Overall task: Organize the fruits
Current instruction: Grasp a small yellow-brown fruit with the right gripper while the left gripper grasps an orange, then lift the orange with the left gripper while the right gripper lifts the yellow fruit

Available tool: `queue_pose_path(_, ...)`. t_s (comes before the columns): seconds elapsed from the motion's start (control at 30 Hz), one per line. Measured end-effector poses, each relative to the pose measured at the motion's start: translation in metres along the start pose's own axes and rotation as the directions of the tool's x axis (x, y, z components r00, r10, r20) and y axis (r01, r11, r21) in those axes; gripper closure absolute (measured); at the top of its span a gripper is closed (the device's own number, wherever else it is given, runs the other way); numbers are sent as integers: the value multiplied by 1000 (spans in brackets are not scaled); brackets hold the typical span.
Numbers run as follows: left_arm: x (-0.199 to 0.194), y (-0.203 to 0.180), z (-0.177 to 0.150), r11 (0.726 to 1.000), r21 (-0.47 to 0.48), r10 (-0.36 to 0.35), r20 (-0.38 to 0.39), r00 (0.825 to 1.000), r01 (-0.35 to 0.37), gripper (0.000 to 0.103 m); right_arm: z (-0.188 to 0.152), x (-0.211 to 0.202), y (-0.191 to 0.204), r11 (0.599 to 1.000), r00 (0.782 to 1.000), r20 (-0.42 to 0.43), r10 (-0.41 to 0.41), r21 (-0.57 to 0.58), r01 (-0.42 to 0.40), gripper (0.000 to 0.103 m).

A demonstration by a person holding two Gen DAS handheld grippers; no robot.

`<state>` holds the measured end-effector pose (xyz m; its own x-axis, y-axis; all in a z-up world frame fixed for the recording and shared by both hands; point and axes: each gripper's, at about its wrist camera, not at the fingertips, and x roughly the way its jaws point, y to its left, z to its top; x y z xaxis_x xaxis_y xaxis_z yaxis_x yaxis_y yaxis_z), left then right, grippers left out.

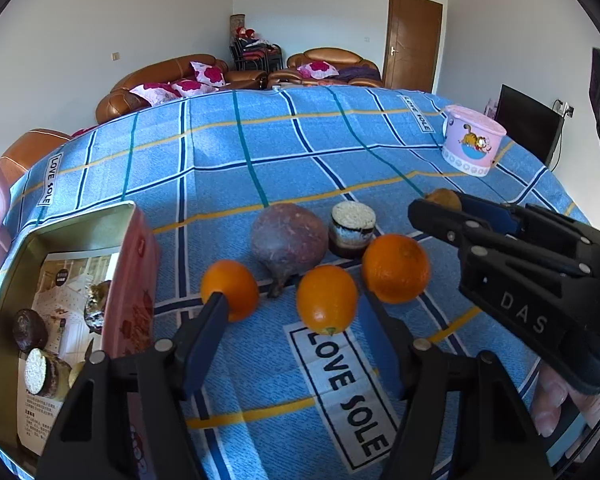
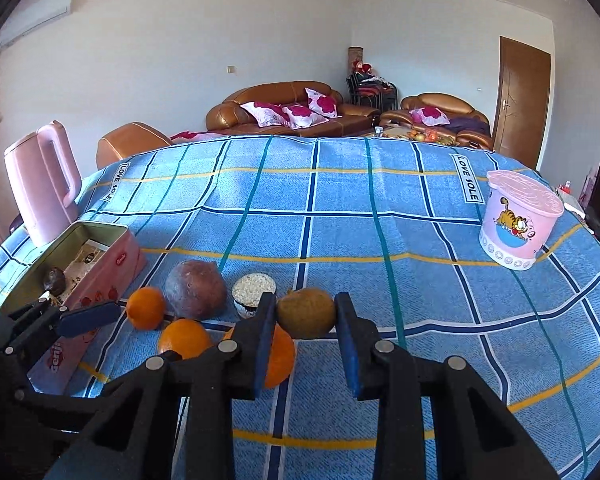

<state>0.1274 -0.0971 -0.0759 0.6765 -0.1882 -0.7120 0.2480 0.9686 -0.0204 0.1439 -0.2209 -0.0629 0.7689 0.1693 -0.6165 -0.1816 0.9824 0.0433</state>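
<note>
Three oranges (image 1: 327, 299) sit on the blue cloth (image 1: 260, 152) beside one big purple fruit (image 1: 289, 237). The right gripper (image 2: 305, 312) squeezes one brown fruit (image 2: 307, 313). The left gripper (image 1: 296, 312) is spread wide, holding nothing.

Both your wrist cameras look low across the desk (image 1: 260, 152) toward the sofas (image 2: 284, 108), sharing the oranges (image 1: 326, 300).

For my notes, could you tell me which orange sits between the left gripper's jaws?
The middle orange, stem end facing the camera; the other two lie outside the open left gripper.
</note>
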Motion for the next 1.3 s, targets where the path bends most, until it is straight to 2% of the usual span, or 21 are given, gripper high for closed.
queue_pose_path(0.2, 9, -5, 5, 1000, 12, -6, -14, 1000, 6, 34, -3, 2, -2, 1000, 1000, -3, 13, 15, -13, 71)
queue_pose_path(0.27, 11, -8, 6, 1000, 25, -8, -24, 1000, 9, 39, -4, 2, -1, 1000, 1000, -4, 15, 15, -15, 71)
queue_pose_path(0.3, 12, -10, 5, 999, 31, -18, -32, 999, 19, 45, -4, 2, -1, 1000, 1000, -4, 16, 15, -16, 71)
queue_pose_path(0.4, 16, -13, 6, 999, 45, -15, -52, 999, 17, 46, -4, 1, -1, 1000, 1000, -1, 19, 12, -19, 71)
queue_pose_path(0.5, 16, -9, 6, 999, 26, -46, -58, 997, 47, 65, -4, 0, -1, 1000, 1000, 7, 19, 12, -19, 71)
queue_pose_path(0.53, 16, -7, 6, 999, 13, -49, -55, 997, 50, 66, -4, 0, -1, 1000, 1000, 9, 21, 12, -21, 71)
queue_pose_path(0.73, 13, 6, 6, 997, -55, -60, -33, 998, 58, 67, -4, -5, -1, 999, 998, 33, 53, 11, -53, 71)
queue_pose_path(1.3, -14, 6, 6, 999, -52, 19, 109, 994, -13, 67, -6, -15, 4, 992, 988, 80, 129, -17, -128, 71)
